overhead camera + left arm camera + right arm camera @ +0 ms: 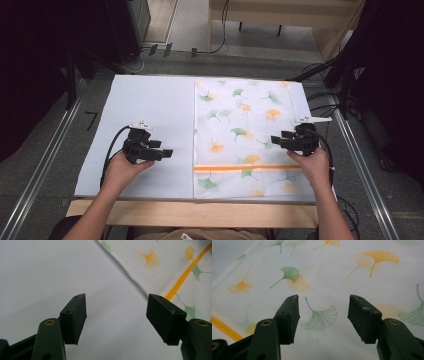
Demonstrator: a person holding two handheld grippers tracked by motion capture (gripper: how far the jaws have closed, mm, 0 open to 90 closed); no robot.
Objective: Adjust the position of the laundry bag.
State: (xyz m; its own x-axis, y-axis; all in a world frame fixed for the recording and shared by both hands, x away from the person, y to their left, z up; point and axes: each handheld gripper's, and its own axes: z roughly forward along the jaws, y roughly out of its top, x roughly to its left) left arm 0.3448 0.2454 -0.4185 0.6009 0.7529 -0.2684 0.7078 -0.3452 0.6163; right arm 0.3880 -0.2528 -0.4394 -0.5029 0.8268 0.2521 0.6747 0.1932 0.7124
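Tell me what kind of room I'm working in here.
Probably a lab or recording workspace: a white-covered table holding a ginkgo-print cloth, metal rails alongside, and loose cables on the floor.

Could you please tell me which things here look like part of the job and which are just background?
Likely part of the job:
- ginkgo-leaf print cloth with its orange stripe
- left gripper, open
- right gripper, open
- white table cover

Just lying about:
- floor cables
- wooden bench
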